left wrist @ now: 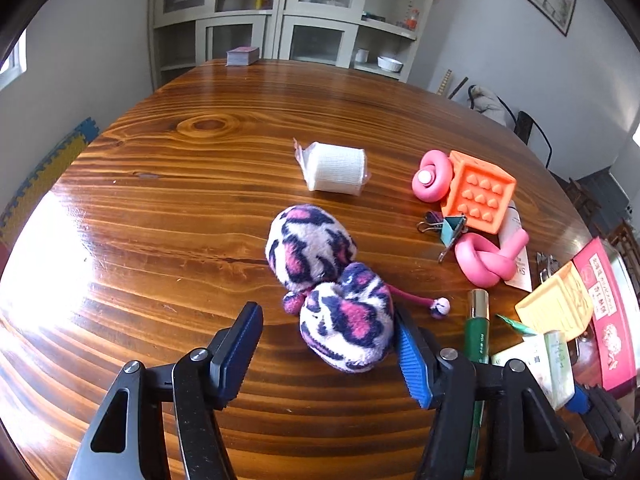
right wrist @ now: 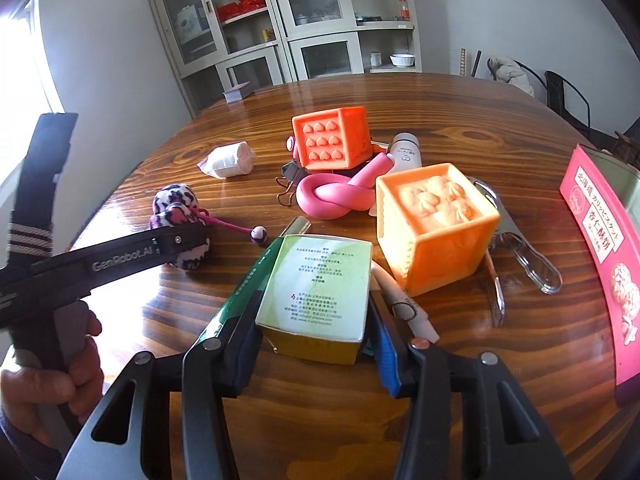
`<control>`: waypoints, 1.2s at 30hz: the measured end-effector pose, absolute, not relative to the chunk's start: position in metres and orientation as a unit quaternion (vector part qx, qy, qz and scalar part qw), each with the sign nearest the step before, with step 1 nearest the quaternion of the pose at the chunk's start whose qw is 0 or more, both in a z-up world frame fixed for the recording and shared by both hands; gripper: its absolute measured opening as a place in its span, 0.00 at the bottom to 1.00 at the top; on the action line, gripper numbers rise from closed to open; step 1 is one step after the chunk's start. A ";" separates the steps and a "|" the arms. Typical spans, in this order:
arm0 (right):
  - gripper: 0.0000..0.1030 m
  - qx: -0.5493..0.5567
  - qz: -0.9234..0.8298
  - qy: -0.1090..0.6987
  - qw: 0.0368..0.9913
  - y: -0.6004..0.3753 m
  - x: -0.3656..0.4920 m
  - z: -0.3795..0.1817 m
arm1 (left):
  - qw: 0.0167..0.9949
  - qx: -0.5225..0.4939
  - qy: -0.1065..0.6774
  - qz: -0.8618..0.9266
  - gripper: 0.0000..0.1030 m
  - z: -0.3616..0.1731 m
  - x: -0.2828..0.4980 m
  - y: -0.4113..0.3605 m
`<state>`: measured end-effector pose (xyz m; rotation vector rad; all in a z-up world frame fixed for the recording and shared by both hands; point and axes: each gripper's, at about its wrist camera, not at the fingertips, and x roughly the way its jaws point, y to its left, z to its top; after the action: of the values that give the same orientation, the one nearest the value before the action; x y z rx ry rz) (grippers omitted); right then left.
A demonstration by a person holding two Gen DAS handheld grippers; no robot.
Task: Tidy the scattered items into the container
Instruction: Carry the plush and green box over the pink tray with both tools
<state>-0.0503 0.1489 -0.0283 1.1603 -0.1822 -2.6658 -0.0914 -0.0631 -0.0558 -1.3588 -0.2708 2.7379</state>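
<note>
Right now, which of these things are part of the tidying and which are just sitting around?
For tidying:
plush toy
green box
bandage roll
pink foam twist
orange cube
container

Just about:
card deck
cabinet

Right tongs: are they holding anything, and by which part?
Yes: the right tongs grip the pale green box by its two long sides, near its close end, one pad on each.

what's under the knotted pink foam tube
The knotted pink foam tube lies partly over a white squeeze tube, whose capped end pokes out behind it. A black binder clip sits beside its loop. Whatever lies directly beneath the knot is covered.
</note>
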 end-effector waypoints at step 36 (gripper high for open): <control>0.49 0.239 -0.953 -0.163 -0.086 0.340 0.042 0.046 | 0.171 -0.369 -0.051 0.912 0.33 0.013 -0.031 0.065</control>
<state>0.0420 0.3404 0.0459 0.7938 -0.5414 -3.1717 -0.0310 0.0652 0.0133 -1.0469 -0.1441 2.5901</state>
